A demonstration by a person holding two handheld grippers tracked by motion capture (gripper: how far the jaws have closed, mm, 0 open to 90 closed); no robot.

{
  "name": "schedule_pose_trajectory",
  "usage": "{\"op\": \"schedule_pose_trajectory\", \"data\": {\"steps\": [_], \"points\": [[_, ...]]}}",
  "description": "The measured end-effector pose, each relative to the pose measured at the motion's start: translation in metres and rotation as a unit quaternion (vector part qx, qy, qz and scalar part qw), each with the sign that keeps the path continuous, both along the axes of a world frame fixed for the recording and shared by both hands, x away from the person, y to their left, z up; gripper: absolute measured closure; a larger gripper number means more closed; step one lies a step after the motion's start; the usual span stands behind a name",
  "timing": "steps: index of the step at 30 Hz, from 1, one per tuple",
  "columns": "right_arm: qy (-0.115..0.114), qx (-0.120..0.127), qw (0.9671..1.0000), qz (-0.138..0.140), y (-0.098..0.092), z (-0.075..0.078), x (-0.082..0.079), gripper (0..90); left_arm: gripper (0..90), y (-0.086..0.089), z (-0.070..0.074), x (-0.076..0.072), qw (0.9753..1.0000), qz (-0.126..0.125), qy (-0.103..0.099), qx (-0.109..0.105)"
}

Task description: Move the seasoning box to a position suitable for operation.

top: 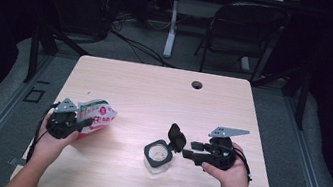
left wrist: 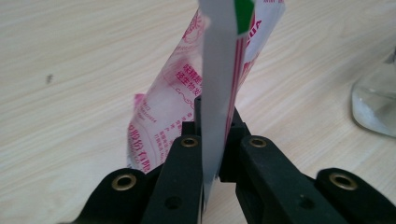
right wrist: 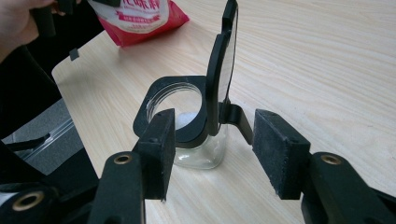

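Black left gripper [left wrist: 212,154] pinches the soft, light pink-and-white plastic pouch [left wrist: 187,102] by its flat edge above the table; right gripper [right wrist: 212,154] gapes beside the fragile lidded glass jar [right wrist: 187,126]

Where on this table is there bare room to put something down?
The whole far half of the table, up to the small hole, is bare. So is the strip between the bag and the jar. It is crowded near the front edge: left gripper holding the bag, right gripper at the jar's raised lid.
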State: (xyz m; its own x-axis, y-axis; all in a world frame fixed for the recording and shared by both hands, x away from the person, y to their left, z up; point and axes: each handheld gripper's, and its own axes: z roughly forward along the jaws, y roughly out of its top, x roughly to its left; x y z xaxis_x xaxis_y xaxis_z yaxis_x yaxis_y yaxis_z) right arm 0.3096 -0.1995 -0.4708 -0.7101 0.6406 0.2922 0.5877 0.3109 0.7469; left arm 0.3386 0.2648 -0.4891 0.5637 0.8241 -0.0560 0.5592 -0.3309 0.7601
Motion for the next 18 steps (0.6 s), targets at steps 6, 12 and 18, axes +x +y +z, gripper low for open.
{"op": "schedule_pose_trajectory", "data": {"steps": [6, 12, 18], "points": [[0.0, -0.001, 1.0, 0.001, -0.001, 0.001, 0.0, 49.5, 90.0, 0.014, 0.017, 0.004, 0.9997, 0.017, -0.014, -0.009], [-0.003, 0.005, 1.0, -0.004, -0.002, 0.002, 0.0, 49.6, 90.0, 0.021, 0.041, 0.008, 0.9994, 0.025, -0.025, -0.001], [-0.005, 0.005, 1.0, -0.005, -0.003, 0.003, 0.0, 49.5, 90.0, 0.014, 0.052, 0.007, 0.9993, 0.012, -0.032, -0.014]]}}
